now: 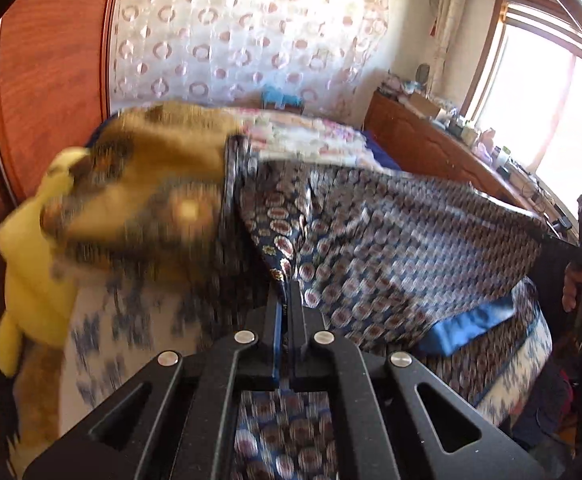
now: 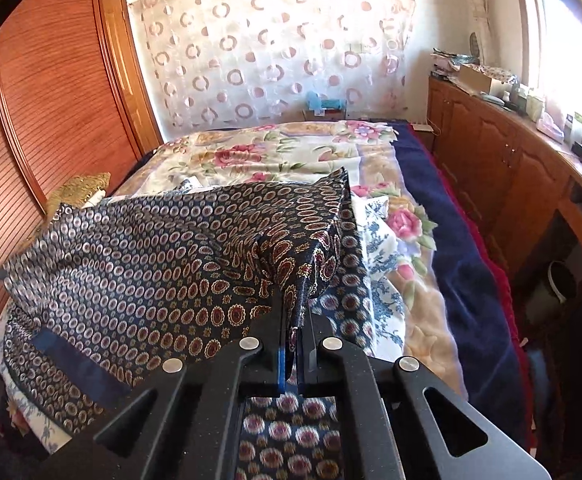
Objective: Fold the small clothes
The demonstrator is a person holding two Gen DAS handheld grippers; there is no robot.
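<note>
Both clamped on the patterned garment [image 2: 151, 264], left hand-held gripper [image 1: 289, 300] and right hand-held gripper [image 2: 295, 320] — slippery fabric, thin corner pinches, likely slipping toward six o'clock.

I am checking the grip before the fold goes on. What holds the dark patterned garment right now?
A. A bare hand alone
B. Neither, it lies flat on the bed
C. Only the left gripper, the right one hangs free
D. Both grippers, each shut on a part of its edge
D: the left gripper and the right gripper each pinch an edge of the patterned garment, which hangs stretched between them above the bed.
</note>
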